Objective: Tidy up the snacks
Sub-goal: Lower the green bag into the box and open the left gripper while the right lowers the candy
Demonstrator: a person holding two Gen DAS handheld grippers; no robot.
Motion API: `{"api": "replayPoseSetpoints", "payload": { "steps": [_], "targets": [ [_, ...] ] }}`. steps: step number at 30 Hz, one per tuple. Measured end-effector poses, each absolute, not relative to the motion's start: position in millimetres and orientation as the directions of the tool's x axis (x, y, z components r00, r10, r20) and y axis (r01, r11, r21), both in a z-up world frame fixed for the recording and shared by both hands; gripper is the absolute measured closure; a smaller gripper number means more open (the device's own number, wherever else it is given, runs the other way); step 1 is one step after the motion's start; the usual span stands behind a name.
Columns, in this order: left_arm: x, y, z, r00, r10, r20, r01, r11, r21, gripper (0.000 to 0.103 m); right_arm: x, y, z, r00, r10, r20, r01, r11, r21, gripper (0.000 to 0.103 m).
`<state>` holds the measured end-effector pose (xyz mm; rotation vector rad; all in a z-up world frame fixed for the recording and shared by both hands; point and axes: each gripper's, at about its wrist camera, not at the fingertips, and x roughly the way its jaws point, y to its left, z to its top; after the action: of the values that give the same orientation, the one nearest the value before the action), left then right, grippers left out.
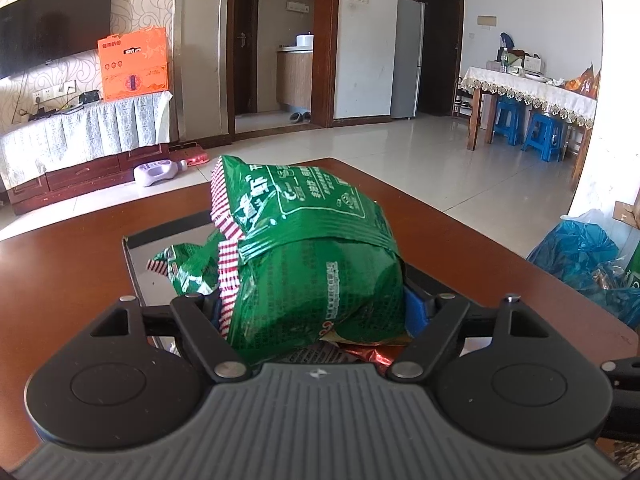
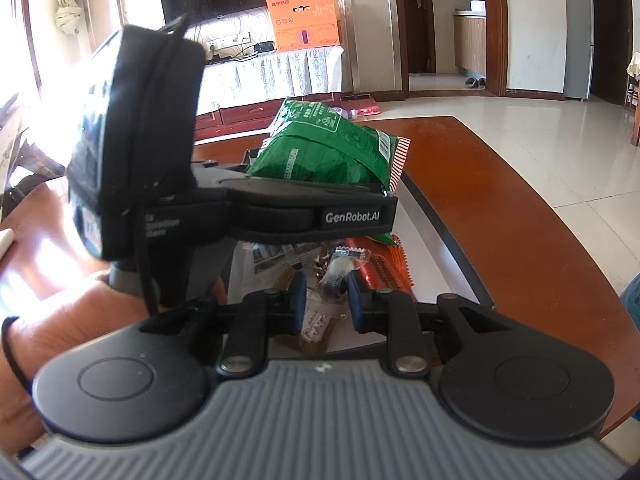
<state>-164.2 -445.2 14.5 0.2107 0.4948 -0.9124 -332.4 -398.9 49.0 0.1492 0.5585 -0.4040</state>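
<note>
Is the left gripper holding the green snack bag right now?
Yes, the left gripper has the green snack bag squeezed between its fingers, raised over the tray.

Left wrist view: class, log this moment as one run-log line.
left gripper: shut on crinkled green foil snack bag | right gripper: open over small packets | below: grey tray

Past the reddish-brown wooden surface (image 1: 460, 232) I see a black wall television (image 1: 52, 40), an orange cardboard box (image 1: 134, 64) on a cloth-draped cabinet (image 1: 84, 128), a silver refrigerator (image 1: 408, 58), blue plastic stools (image 1: 544, 138) under a lace-covered dining table (image 1: 528, 94), and a blue plastic bag (image 1: 580, 252).
</note>
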Motion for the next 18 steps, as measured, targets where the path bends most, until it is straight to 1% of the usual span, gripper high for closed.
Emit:
{"api": "replayPoseSetpoints", "payload": {
  "steps": [7,13,18],
  "targets": [
    [-176.4,-437.7,15.1,0.511,-0.705,-0.492,0.807,0.59,-0.008,0.021,-330.0,-404.8,48.0,0.772,-0.323,-0.547,0.408,0.912,0.037,0.078],
    [-189.0,-424.1,15.8,0.488,-0.721,-0.492,0.816,0.576,-0.035,0.021,-328.6,-410.3,45.6,0.766,-0.324,-0.555,0.415,0.909,0.042,0.077],
    [-183.3,-423.2,10.3,0.5,-0.716,-0.487,0.806,0.591,-0.041,0.021,-322.9,-410.0,43.6,0.762,-0.321,-0.563,0.41,0.911,0.035,0.078]
  ]
}}
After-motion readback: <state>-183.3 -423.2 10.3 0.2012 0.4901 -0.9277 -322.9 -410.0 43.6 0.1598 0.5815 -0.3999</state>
